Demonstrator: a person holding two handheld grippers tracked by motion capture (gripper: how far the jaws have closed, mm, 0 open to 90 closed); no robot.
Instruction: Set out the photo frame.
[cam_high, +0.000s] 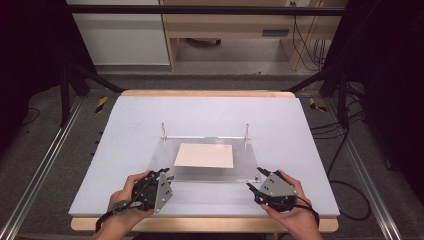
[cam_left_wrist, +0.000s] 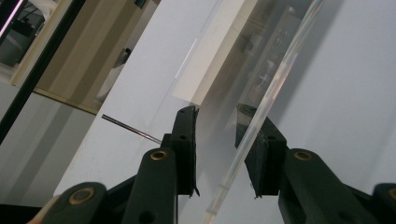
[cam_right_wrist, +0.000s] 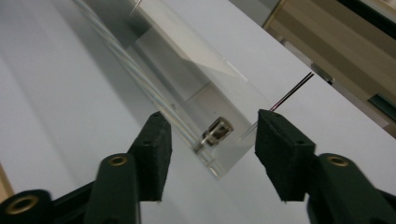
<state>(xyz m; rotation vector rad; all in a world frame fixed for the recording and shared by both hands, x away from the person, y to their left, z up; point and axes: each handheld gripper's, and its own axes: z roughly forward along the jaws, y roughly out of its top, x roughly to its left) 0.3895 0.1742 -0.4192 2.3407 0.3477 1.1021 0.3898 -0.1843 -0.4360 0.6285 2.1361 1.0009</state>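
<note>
A clear acrylic plate (cam_high: 200, 174) lies on the white table board (cam_high: 115, 150), with a cream sheet (cam_high: 205, 155) at its middle. My left gripper (cam_high: 166, 175) sits at the plate's near left corner. In the left gripper view its jaws (cam_left_wrist: 217, 116) stand apart, and the plate's clear edge (cam_left_wrist: 280, 79) runs between them, close against the right-hand jaw. My right gripper (cam_high: 255, 179) is at the near right corner. Its jaws (cam_right_wrist: 212, 114) straddle that corner (cam_right_wrist: 219, 161) and a small metal stud (cam_right_wrist: 217, 130) with gaps on both sides.
Two thin metal posts (cam_high: 163, 129) (cam_high: 246, 131) rise at the plate's far corners. Wooden furniture (cam_high: 225, 25) and cables (cam_high: 310, 45) lie beyond the table. Black frame bars (cam_high: 75, 75) flank the board, and its near wooden edge (cam_high: 210, 225) runs by the hands.
</note>
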